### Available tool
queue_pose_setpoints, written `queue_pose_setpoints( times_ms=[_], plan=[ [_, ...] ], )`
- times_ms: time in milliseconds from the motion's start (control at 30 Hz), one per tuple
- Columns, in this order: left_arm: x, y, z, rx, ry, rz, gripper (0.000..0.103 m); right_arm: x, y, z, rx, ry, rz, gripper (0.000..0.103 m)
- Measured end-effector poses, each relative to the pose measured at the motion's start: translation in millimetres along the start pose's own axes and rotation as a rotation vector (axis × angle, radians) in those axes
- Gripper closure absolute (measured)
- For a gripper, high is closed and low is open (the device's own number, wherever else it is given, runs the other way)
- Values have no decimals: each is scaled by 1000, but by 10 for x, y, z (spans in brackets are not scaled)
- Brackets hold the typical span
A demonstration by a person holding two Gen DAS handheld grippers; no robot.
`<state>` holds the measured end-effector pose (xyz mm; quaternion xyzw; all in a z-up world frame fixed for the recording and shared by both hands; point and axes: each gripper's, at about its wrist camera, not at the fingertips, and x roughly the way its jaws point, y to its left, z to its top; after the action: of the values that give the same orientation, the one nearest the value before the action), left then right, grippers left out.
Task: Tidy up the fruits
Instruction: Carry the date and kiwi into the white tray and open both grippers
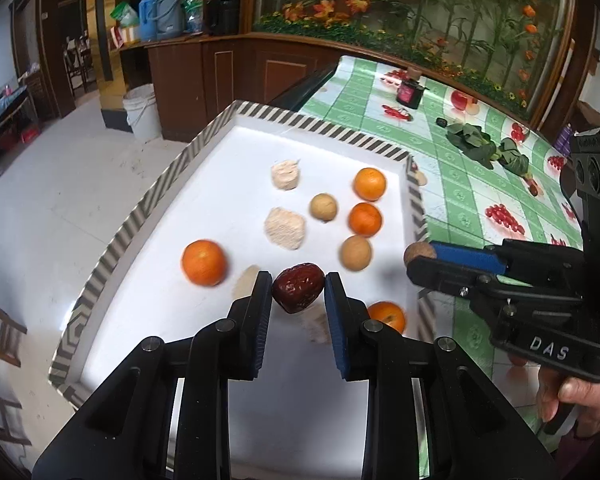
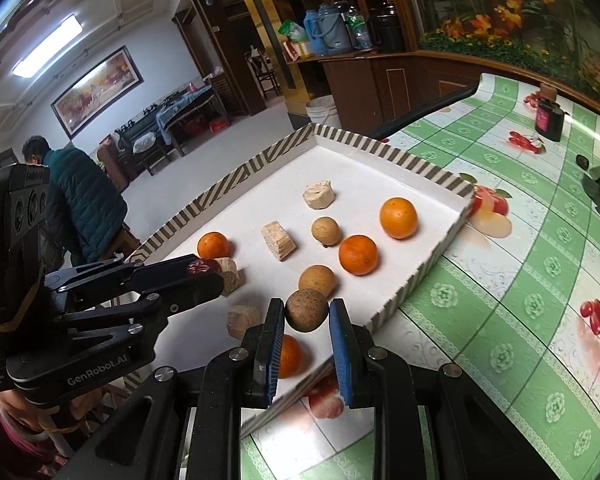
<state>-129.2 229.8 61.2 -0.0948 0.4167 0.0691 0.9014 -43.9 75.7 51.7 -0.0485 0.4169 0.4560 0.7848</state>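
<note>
My left gripper [image 1: 298, 286] is shut on a dark red jujube [image 1: 298, 288] and holds it above the near part of the white tray [image 1: 332, 126]. My right gripper [image 2: 306, 312] is shut on a brown round fruit [image 2: 307, 310], over the tray's right edge; this fruit also shows in the left wrist view [image 1: 418, 252]. On the tray lie several oranges [image 1: 203, 262] [image 2: 398, 212], two tan round fruits [image 1: 356, 253] [image 2: 317, 281] and several beige cake pieces [image 1: 285, 227] [image 2: 319, 195].
The tray stands on a table with a green checked fruit-print cloth [image 2: 520, 264]. Leafy greens [image 1: 470, 136] and a dark jar [image 1: 410, 92] lie further back on the table. A person in a dark jacket [image 2: 80, 208] sits left of the tray.
</note>
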Motion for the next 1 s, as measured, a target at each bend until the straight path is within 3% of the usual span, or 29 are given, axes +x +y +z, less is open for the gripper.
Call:
queue_pose_setpoints(
  times_ms=[400, 1000],
  plan=[
    [71, 337, -84, -59, 32, 25, 77, 325, 163, 224, -72, 30, -10, 81],
    [260, 402, -112, -75, 85, 25, 77, 812, 266, 377, -197, 130, -94, 81]
  ],
)
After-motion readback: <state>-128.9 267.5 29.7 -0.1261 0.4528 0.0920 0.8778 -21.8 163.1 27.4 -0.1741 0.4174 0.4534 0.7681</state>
